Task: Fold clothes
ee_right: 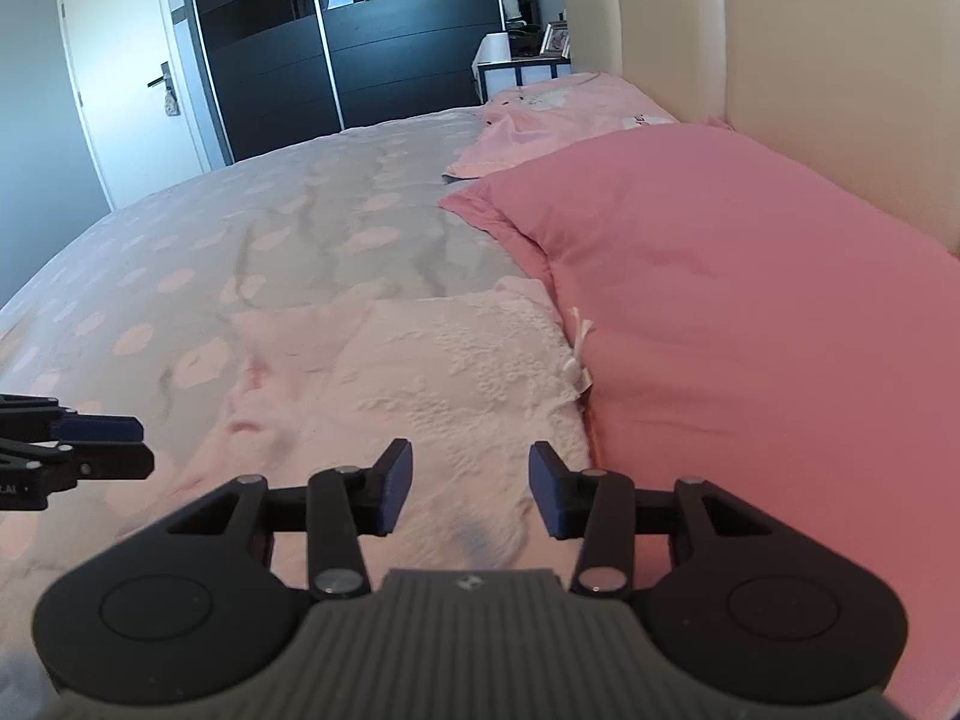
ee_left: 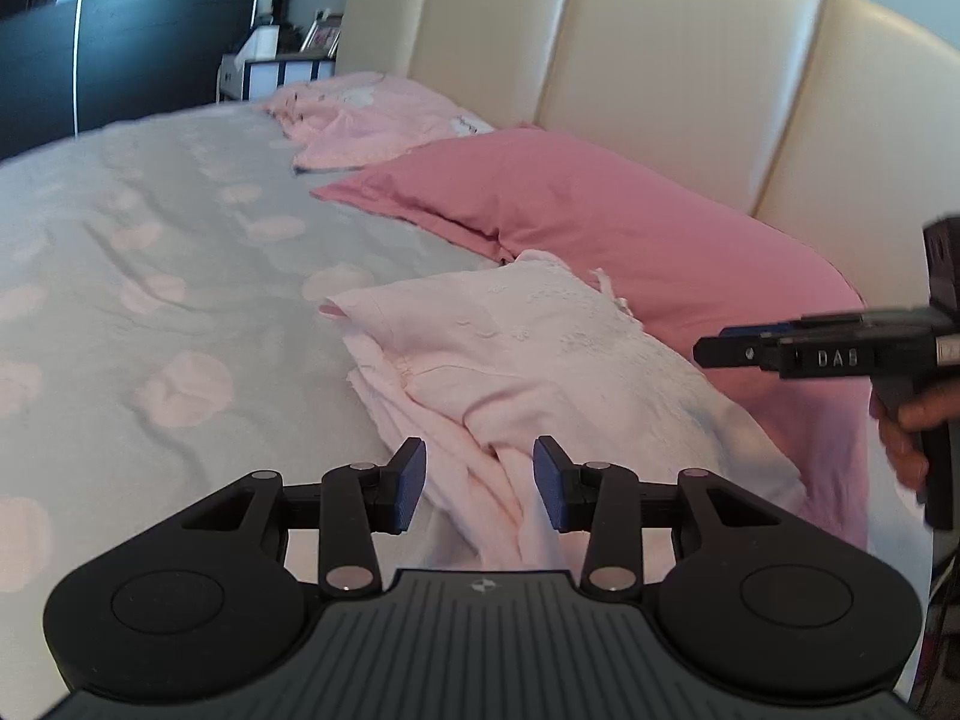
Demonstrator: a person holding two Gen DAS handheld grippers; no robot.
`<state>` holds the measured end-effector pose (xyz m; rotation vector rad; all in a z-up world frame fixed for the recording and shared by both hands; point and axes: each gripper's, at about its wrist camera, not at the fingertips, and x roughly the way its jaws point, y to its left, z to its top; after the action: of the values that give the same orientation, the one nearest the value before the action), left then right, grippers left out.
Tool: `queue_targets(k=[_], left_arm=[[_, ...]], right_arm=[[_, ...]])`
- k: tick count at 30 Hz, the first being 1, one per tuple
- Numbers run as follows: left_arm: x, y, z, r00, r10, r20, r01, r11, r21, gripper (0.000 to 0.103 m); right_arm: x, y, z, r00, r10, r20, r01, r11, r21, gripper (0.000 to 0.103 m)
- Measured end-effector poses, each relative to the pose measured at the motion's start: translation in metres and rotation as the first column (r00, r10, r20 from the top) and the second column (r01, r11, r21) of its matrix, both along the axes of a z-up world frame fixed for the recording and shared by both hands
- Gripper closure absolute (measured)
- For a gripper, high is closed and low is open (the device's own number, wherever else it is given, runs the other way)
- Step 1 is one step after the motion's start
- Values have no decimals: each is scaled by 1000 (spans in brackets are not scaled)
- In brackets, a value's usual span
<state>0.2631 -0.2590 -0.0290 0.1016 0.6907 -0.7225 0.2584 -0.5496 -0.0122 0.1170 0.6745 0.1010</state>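
A pale pink garment (ee_left: 516, 348) with a white embroidered panel lies folded on the bed, its edge against a pink pillow (ee_left: 600, 222). My left gripper (ee_left: 480, 480) hovers at the garment's near, bunched edge. Its blue pads stand apart and cloth shows in the gap, but the pads do not press on it. My right gripper (ee_right: 471, 489) is open just above the embroidered part of the garment (ee_right: 432, 372), with nothing pinched. In the left wrist view the right gripper (ee_left: 714, 348) comes in from the right, held by a hand (ee_left: 906, 426). The left gripper (ee_right: 141, 444) shows at the left edge of the right wrist view.
A second pink garment (ee_left: 372, 114) lies further along by the cream headboard (ee_left: 660, 60). The grey bedspread (ee_left: 150, 240) with pink dots stretches to the left. A nightstand (ee_right: 522, 69), a dark wardrobe (ee_right: 360, 48) and a white door (ee_right: 120, 72) stand beyond the bed.
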Motion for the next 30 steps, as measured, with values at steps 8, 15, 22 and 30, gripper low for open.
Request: queue_targets(k=[8,15,22,30], left_arm=[[-76,65,78,995,2,97,-4,1000,23,60],[-146,135,144,978,65,198,-59,998,-34,41],[-212,196,179,942,171,288,-164,985,-46,27],[-264,238,146,901,344,263,-334,939,-84,25]], right_arm=[[-58,56,79,995,95,28,-95,995,-5,42],[-108,124,154,979,186,85,-185,983,-18,29],[-169,200,193,958,241,156,-237,970,-47,19],[-238,270,164,948,200,246,-211,977,19,13]])
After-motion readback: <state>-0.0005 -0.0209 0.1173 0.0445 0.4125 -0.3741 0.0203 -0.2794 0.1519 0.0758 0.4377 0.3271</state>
